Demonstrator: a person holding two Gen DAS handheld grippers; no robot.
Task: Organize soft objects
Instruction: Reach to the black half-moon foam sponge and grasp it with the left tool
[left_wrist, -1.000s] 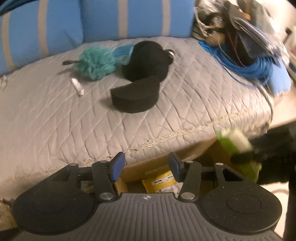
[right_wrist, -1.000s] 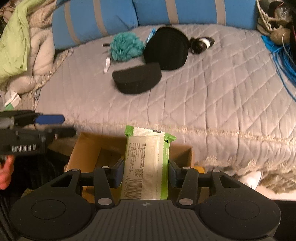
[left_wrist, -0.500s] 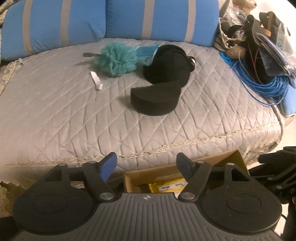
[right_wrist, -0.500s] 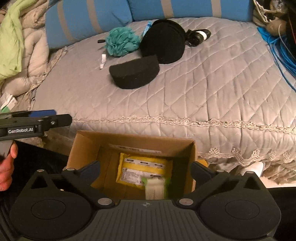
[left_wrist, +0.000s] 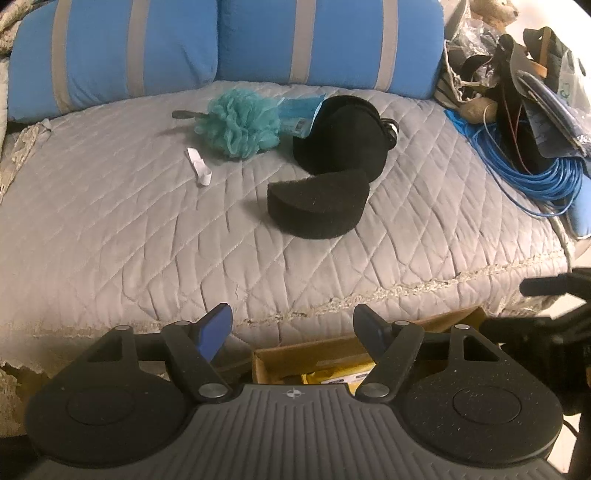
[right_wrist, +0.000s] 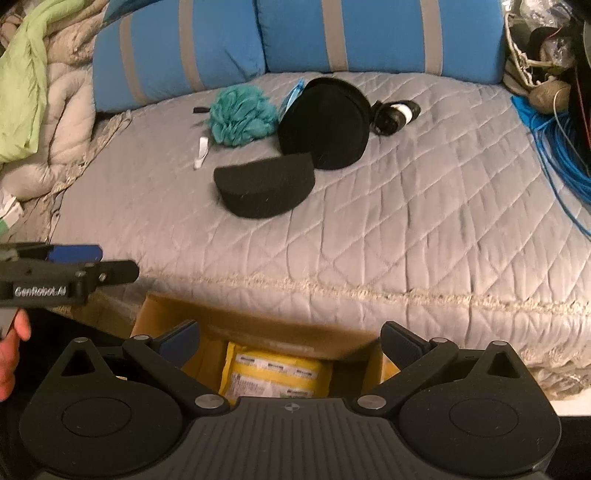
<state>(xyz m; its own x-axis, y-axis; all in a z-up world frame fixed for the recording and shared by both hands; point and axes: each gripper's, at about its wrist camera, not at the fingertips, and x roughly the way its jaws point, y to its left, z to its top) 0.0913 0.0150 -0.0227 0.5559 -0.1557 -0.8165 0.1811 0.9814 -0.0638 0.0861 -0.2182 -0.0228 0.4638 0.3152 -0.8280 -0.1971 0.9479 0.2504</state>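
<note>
Cardboard box (right_wrist: 255, 328) interior largely hidden behind right hand-held gripper (right_wrist: 290, 341)

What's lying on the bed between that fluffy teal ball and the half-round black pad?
Nothing sits between the teal ball and the black pad: only bare grey quilt, in the right wrist view. A small white strip lies off to the left.

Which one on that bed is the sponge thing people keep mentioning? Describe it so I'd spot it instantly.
Start at the grey quilted bedspread below the blue striped pillows. Near its middle lies the black half-moon sponge, nearest of the bed's items to the cardboard box. Unlike the domed black pouch behind it and the frilly teal bath puff, it is flat-topped with one straight edge.
</note>
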